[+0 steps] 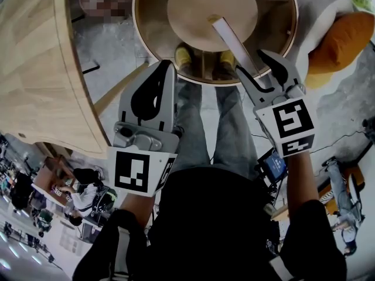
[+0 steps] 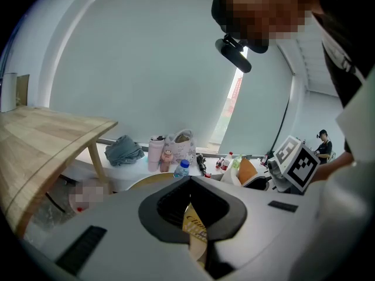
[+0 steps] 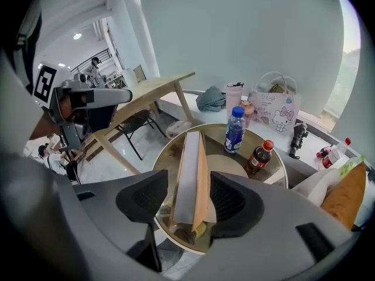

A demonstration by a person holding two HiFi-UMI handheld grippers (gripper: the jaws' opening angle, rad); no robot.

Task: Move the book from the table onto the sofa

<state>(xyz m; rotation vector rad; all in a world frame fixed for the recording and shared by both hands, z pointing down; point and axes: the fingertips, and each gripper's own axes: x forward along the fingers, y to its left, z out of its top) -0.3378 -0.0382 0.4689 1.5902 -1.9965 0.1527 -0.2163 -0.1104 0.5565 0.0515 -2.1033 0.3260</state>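
Above round table (image 1: 147,37), down-tilted right fingers (image 3: 235,201) gape around book (image 3: 188,174); left fingers (image 2: 169,206) closed.

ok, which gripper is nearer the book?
Right. The right gripper straddles the near end of the book, jaws open, a pad on either side, seemingly not pressing. The left gripper, jaws together, is off to the book's left by the rim of the table, apart from it.
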